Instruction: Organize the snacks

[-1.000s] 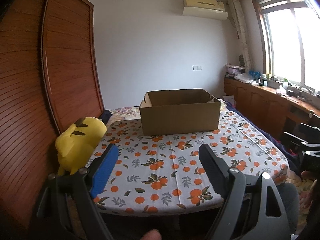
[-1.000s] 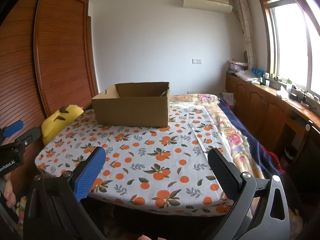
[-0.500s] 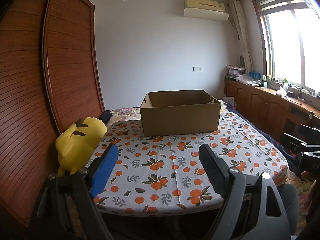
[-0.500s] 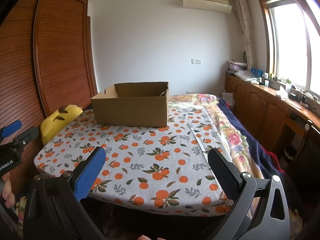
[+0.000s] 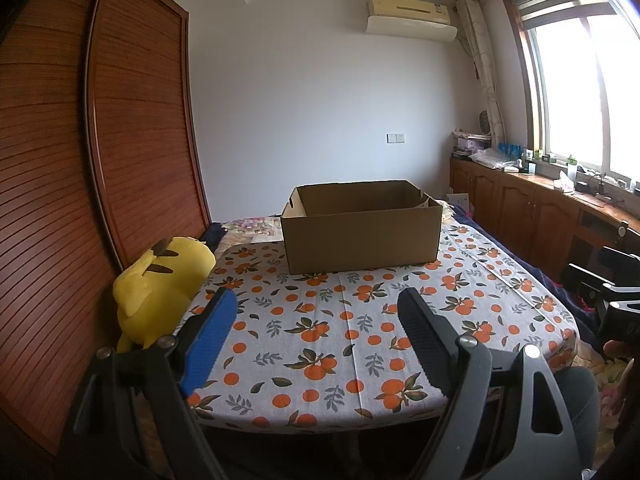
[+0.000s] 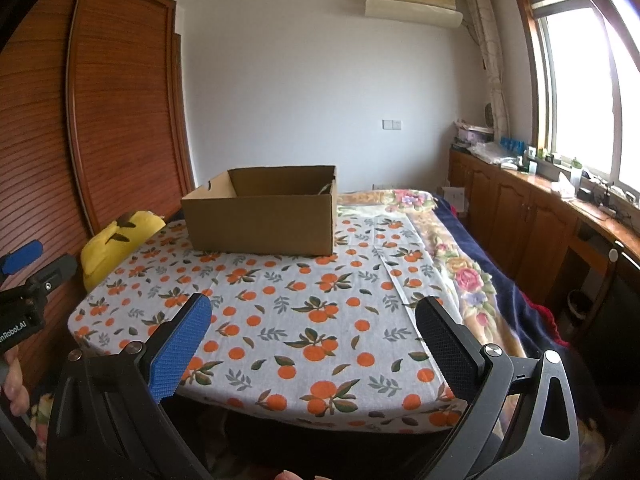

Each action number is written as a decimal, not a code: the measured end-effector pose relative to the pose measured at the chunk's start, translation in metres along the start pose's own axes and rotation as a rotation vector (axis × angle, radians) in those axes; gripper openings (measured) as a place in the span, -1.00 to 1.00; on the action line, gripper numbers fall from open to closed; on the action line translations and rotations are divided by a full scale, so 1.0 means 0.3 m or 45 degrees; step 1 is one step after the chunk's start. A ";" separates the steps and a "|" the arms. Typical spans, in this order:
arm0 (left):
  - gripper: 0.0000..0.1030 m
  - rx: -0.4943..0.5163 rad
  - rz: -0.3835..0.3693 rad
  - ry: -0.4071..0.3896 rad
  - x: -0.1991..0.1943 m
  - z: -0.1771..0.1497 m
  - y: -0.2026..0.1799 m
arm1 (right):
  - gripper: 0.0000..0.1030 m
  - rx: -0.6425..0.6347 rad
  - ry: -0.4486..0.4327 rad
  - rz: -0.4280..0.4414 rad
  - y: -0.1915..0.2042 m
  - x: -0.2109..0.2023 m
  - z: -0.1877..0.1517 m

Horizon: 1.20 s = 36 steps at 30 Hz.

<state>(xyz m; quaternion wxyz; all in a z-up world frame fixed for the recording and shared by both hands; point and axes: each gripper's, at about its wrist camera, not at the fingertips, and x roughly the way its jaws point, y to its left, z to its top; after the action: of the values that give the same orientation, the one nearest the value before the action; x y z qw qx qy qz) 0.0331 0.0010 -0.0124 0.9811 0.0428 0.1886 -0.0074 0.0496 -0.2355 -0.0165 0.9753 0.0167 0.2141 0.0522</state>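
Observation:
An open brown cardboard box (image 5: 360, 232) (image 6: 262, 224) stands at the far end of a table under an orange-print cloth (image 5: 344, 336) (image 6: 280, 320). What lies inside the box is hidden by its walls, and no snacks show anywhere. My left gripper (image 5: 316, 304) hovers open over the table's near edge, nothing between its fingers. My right gripper (image 6: 314, 312) is open too, also at the near edge and empty. The left gripper's blue tip (image 6: 20, 258) shows at the left border of the right wrist view.
A yellow plush toy (image 5: 160, 284) (image 6: 116, 240) leans at the table's left side against a wooden slatted wardrobe (image 5: 100, 160). A floral bedspread (image 6: 456, 264) lies right of the table. Wooden cabinets (image 6: 528, 216) with clutter run under the window.

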 end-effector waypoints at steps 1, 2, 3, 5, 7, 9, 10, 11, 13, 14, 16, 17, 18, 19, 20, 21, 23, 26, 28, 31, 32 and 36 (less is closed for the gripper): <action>0.62 0.000 -0.001 0.001 0.000 0.000 0.000 | 1.00 0.000 0.001 0.000 -0.001 0.002 0.000; 0.62 0.000 -0.002 0.000 0.001 0.003 0.002 | 1.00 0.001 0.000 -0.002 0.001 0.000 -0.001; 0.62 0.000 -0.001 0.000 0.000 0.002 0.001 | 1.00 0.000 0.000 -0.001 0.000 0.000 -0.001; 0.62 0.000 -0.001 0.000 0.000 0.002 0.001 | 1.00 0.001 0.000 -0.001 0.000 0.000 -0.001; 0.62 0.000 -0.001 0.001 0.000 0.002 0.000 | 1.00 0.001 0.001 -0.001 0.000 0.000 -0.001; 0.62 0.000 -0.001 0.000 0.000 0.002 0.001 | 1.00 0.001 0.000 0.000 -0.001 0.001 -0.001; 0.62 0.000 -0.001 -0.001 -0.001 0.002 0.001 | 1.00 0.001 -0.001 -0.003 0.000 0.001 -0.001; 0.62 0.000 -0.001 0.000 0.000 0.002 0.000 | 1.00 0.001 0.000 0.002 -0.001 0.001 -0.001; 0.62 0.000 -0.002 -0.001 -0.001 0.002 0.000 | 1.00 0.000 0.000 -0.001 0.000 0.001 -0.002; 0.62 0.000 -0.001 0.000 -0.001 0.002 0.000 | 1.00 -0.001 -0.001 0.000 -0.001 0.001 -0.002; 0.62 0.000 -0.001 0.000 -0.001 0.001 0.000 | 1.00 0.001 -0.001 -0.002 -0.003 -0.001 -0.001; 0.62 0.000 -0.001 -0.001 -0.001 0.001 -0.001 | 1.00 0.002 -0.002 -0.002 -0.004 -0.001 -0.001; 0.62 0.000 -0.001 0.000 -0.001 0.001 -0.001 | 1.00 0.000 -0.001 -0.002 -0.003 -0.001 -0.001; 0.62 0.001 0.000 -0.001 -0.002 0.001 -0.001 | 1.00 0.000 -0.001 -0.002 -0.003 -0.001 -0.001; 0.62 0.001 0.000 -0.002 -0.002 0.001 0.000 | 1.00 0.000 -0.002 -0.001 -0.004 -0.001 -0.002; 0.62 0.001 -0.001 -0.002 -0.002 0.002 0.001 | 1.00 0.000 -0.002 -0.001 -0.004 -0.001 -0.001; 0.62 0.001 -0.001 -0.001 -0.002 0.000 -0.002 | 1.00 0.000 -0.001 -0.001 -0.004 -0.001 -0.001; 0.62 0.001 0.000 -0.002 -0.002 0.000 -0.002 | 1.00 0.001 -0.003 -0.001 -0.005 -0.001 -0.002; 0.62 0.000 0.000 -0.002 -0.002 0.000 -0.002 | 1.00 0.001 -0.002 0.000 -0.005 -0.001 -0.002; 0.62 0.001 0.000 -0.002 -0.002 0.000 -0.002 | 1.00 0.001 -0.003 -0.002 -0.008 -0.003 0.000; 0.62 0.001 -0.001 -0.001 -0.002 -0.001 -0.002 | 1.00 0.001 -0.003 -0.004 -0.008 -0.003 0.000; 0.62 0.002 0.001 -0.001 -0.002 -0.001 -0.003 | 1.00 0.001 -0.003 -0.002 -0.009 -0.003 0.000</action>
<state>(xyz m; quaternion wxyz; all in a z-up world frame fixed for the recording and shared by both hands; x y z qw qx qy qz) 0.0324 0.0001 -0.0125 0.9812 0.0435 0.1880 -0.0072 0.0489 -0.2382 -0.0163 0.9756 0.0172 0.2130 0.0513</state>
